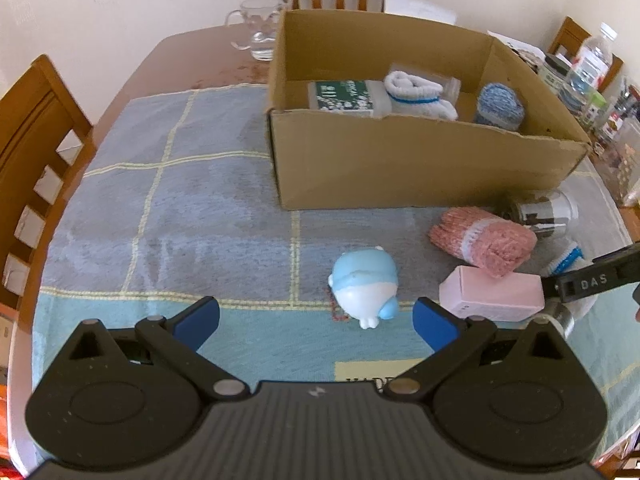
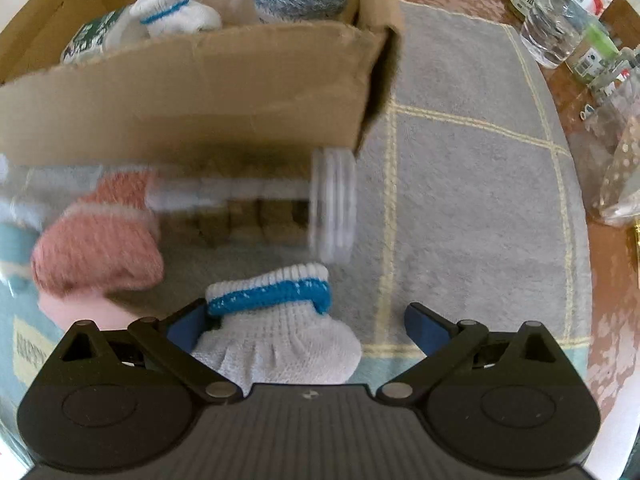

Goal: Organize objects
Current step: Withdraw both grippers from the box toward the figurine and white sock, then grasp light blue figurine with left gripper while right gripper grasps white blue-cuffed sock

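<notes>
An open cardboard box (image 1: 400,168) stands on a blue-grey mat and holds a green-labelled pack (image 1: 348,98), a white sock roll (image 1: 420,94) and a blue yarn ball (image 1: 500,108). My left gripper (image 1: 316,320) is open, just short of a blue-and-white toy figure (image 1: 366,286). A pink knit roll (image 1: 482,240), a pink box (image 1: 494,294) and a clear jar (image 1: 546,214) lie to its right. My right gripper (image 2: 306,322) is open around a white sock roll with a blue band (image 2: 280,320); the sock touches the left finger. The jar (image 2: 260,204) lies blurred beyond it, beside the box (image 2: 192,96).
A glass pitcher (image 1: 260,28) stands behind the box. Bottles and jars (image 2: 560,20) crowd the table's right edge. Wooden chairs (image 1: 28,140) stand at the left and far sides. The mat (image 1: 180,200) covers most of the table.
</notes>
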Available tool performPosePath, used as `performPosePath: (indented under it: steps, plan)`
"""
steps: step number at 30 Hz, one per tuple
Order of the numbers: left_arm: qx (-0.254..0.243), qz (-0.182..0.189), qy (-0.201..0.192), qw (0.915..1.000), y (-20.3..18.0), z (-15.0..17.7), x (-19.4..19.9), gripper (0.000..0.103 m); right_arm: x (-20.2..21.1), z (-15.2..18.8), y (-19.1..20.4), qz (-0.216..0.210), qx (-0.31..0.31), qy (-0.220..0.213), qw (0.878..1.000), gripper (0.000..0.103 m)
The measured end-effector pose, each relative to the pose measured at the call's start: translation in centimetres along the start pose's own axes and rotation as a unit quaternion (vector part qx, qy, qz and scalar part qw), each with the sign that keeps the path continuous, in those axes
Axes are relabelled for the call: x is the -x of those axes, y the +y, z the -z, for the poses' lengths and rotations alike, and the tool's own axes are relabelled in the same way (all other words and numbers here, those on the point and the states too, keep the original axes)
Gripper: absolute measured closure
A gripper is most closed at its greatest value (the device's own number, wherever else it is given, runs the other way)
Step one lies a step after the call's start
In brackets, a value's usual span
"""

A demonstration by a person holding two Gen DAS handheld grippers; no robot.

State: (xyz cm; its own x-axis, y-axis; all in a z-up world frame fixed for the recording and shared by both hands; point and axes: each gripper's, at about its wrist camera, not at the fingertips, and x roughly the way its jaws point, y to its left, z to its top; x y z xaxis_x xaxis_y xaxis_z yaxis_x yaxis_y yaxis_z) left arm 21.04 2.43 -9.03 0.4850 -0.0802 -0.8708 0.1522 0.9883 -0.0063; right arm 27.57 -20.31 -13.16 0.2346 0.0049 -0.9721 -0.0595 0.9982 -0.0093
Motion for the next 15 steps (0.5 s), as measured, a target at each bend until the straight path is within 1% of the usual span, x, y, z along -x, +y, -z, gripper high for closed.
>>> performPosePath:
  steps: [9,12,15]
  plan:
    - [-0.060,0.009,-0.002,0.9981,-1.3,-0.5,-2.1,0.001,0.7,2.8,-2.9,0.000,0.007,0.001,1.000,0.000]
    - [-0.067,0.002,-0.002,0.9977,-1.4,-0.5,-3.5,0.001,0.9,3.6,-3.0,-0.005,0.028,-0.008,1.000,0.000]
    - [-0.063,0.001,-0.001,0.9980,-1.3,-0.5,-4.7,0.001,1.1,4.1,-2.9,-0.007,0.033,-0.018,0.999,0.000]
